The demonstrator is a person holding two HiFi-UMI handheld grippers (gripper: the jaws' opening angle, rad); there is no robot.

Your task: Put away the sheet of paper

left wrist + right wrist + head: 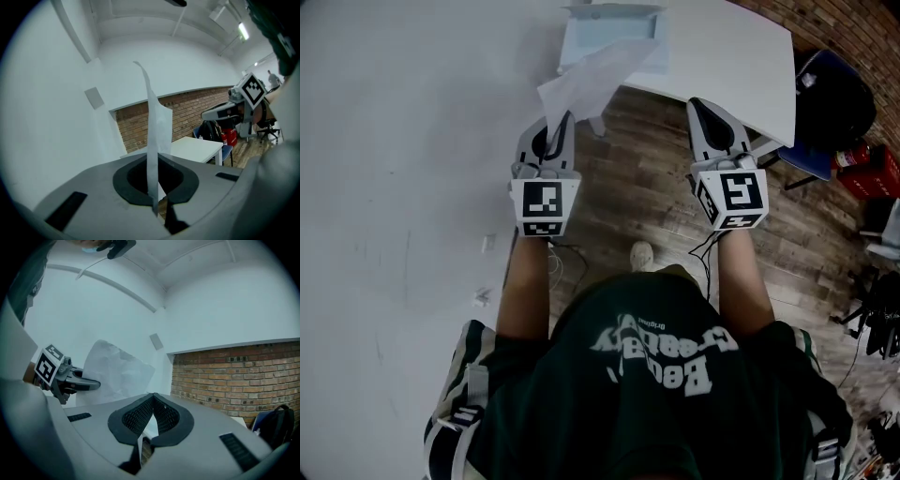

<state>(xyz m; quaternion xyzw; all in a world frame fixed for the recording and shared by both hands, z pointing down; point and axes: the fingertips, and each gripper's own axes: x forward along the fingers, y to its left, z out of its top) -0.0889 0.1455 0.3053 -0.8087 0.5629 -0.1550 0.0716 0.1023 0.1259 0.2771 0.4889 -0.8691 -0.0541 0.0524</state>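
Head view: a thin, crumpled white sheet of paper is seen pinched by its near edge between the pressed-together jaws of the left gripper and held in the air, just short of the white rectangular table. The right gripper is closed on nothing. Pick-up is judged done; 1 step, depositing the sheet, is left.

Left tongs and right tongs, jaws together, level, abreast.

Thin matt paper sheet, smooth white table, wood-plank floor
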